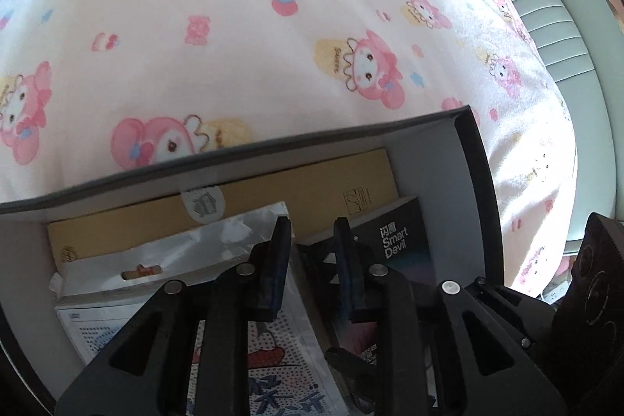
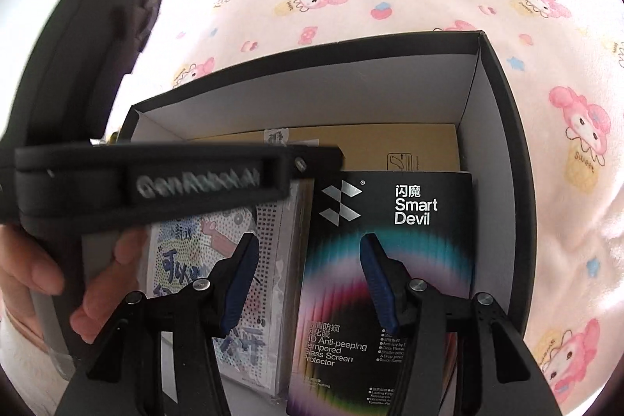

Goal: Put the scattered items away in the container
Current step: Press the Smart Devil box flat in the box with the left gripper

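Note:
A black box with white inner walls [image 2: 507, 127] lies open on the bed and also shows in the left wrist view [image 1: 479, 174]. Inside lie a tan flat carton [image 1: 241, 197], a black Smart Devil screen-protector pack [image 2: 390, 260] [image 1: 401, 240], and a clear-bagged dotted picture kit [image 2: 257, 283] [image 1: 171, 260]. My left gripper [image 1: 310, 232] hovers over the box with its jaws a little apart and nothing between them. My right gripper [image 2: 308, 256] is open and empty above the black pack. The left gripper's body [image 2: 156, 182] crosses the right wrist view, blurred.
The bed is covered by a pale pink cartoon-print sheet [image 1: 234, 26] all around the box. A green padded headboard [image 1: 546, 6] runs along the right. A hand [image 2: 46, 271] holds the left gripper at the box's left side.

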The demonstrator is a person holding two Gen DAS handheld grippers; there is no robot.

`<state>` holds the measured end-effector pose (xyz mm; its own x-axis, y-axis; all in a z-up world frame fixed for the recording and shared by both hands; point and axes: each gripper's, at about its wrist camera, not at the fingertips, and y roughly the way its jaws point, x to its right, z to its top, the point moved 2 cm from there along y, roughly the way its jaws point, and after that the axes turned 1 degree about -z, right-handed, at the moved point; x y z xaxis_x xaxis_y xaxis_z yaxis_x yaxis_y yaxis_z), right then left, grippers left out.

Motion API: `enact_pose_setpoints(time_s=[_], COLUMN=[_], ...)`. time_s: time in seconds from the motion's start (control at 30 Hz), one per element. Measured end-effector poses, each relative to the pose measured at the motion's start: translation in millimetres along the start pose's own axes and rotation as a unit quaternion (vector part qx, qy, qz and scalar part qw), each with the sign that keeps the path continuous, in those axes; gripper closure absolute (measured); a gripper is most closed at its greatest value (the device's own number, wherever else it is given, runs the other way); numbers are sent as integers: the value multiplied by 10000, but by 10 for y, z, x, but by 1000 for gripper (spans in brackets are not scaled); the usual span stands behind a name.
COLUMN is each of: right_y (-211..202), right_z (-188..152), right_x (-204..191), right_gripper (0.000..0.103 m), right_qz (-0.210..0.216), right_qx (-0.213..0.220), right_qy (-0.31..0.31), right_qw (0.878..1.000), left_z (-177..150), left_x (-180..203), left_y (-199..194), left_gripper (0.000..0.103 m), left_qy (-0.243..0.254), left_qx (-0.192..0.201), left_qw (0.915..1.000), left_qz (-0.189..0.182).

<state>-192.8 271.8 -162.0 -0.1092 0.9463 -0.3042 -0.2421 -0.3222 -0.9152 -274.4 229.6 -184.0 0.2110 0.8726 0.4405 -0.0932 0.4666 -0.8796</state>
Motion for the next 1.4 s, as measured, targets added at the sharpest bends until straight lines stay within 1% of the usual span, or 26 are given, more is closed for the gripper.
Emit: enact_pose_setpoints(time_s=[0.13,0.2,0.27,0.33,0.4,0.43,0.53,0.57,0.63,0.7,0.77,0.83,0.87,0.93,0.97,1.03,1.13,1.23,1.33,1.4], right_y=[-33,-36,-13,47,51,46,22,-2,1,7,-24,-52,-63,-55,-23,20,24,5,14,62], right_z=[4,-3,0,36,57,71,83,45,6,-5,-3,11,35,30,17,30,49,80,148,127], right_x=[25,24,-6,-79,-112,-130,-175,-185,-174,-132,-103,-93,-82,-103,-123,-170,-219,-207,-160,-112], right_gripper=[53,53,53,53,53,53,53,53,53,53,53,53,53,53,53,53,53,53,53,53], right_qz=[95,83,3,-50,-58,-74,-75,-58,-78,-133,-98,-15,-29,-67,-56,-7,-15,-26,-88,-75], right_qx=[31,19,-26,-54,-48,-24,18,16,-20,-34,6,19,21,13,2,-14,-2,24,32,16], right_qy=[58,24,-79,-157,-193,-208,-242,-247,-175,-44,18,56,54,9,-15,-65,-115,-103,-94,-49], right_qw=[9999,10000,10000,9998,9998,9998,9997,9997,9998,9999,9999,10000,10000,10000,10000,10000,9999,9999,9999,10000], left_z=[-93,-181,-266,-300,-296,-295,-292,-297,-308,-313,-322,-316,-299,-238,-205,-168,-197,-239,-220,-238], left_x=[-127,-222,-352,-492,-642,-705,-788,-804,-793,-716,-650,-627,-633,-699,-750,-852,-870,-775,-755,-746], left_y=[-168,-284,-404,-507,-530,-527,-421,-358,-249,-209,-190,-251,-303,-400,-409,-338,-183,-142,-189,-269], left_gripper=[82,82,82,82,82,82,82,82,82,82,82,82,82,82,82,82,82,81,81,81], left_qy=[-191,-240,-320,-338,-491,-581,-626,-676,-727,-612,-565,-571,-542,-516,-550,-681,-718,-503,-558,-545], left_qx=[94,199,281,366,363,341,226,120,-11,-21,-45,60,164,379,392,182,-115,-61,-64,20], left_qw=[9996,9994,9991,9985,9972,9966,9964,9965,9970,9980,9984,9982,9983,9977,9971,9965,9969,9982,9984,9985], left_qz=[-161,-144,-27,230,440,478,521,487,251,126,-25,-160,-133,217,354,440,289,315,-22,-110])
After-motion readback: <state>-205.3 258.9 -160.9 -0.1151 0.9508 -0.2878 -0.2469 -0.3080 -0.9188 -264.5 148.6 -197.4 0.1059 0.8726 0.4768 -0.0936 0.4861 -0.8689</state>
